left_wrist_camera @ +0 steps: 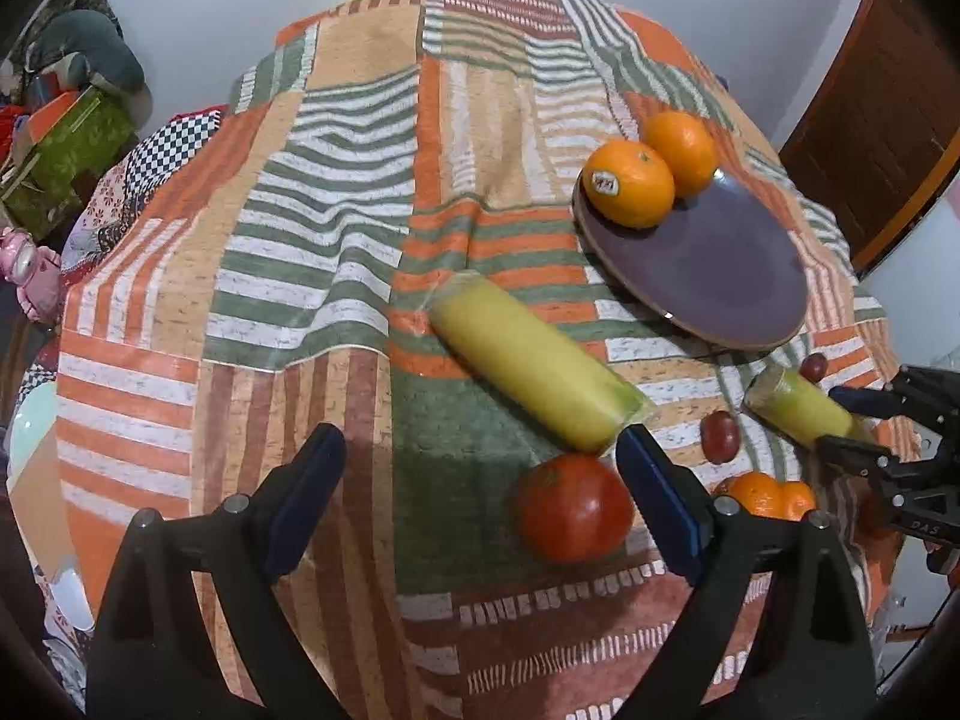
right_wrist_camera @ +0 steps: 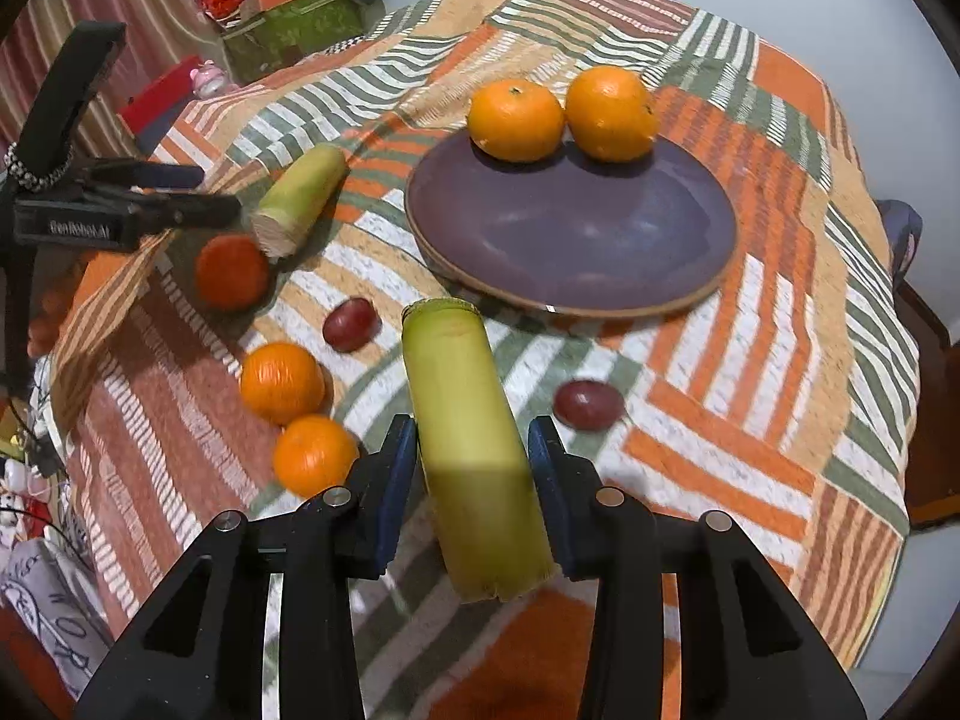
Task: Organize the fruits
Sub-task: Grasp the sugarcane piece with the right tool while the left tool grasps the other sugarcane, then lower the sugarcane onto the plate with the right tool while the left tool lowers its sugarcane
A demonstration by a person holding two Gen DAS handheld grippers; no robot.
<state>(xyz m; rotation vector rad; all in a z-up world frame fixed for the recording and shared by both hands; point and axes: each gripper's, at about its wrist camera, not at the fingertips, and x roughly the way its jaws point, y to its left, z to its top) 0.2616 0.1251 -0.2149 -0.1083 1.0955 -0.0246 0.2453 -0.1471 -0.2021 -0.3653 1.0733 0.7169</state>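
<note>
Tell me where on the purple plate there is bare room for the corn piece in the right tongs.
The purple plate is bare across its middle and near rim; only two oranges sit at its far edge. The cloth near the left tongs is crowded: tomato, second corn piece, loose oranges.

Even, soft indoor light from above; fruit throws short, diffuse shadows. A faint sheen shows on the purple plate [right_wrist_camera: 570, 228]. Strong fisheye bending curves the tablecloth [left_wrist_camera: 336, 192], with dark vignetted corners. Motion blur smears the right wrist view, especially near objects.
</note>
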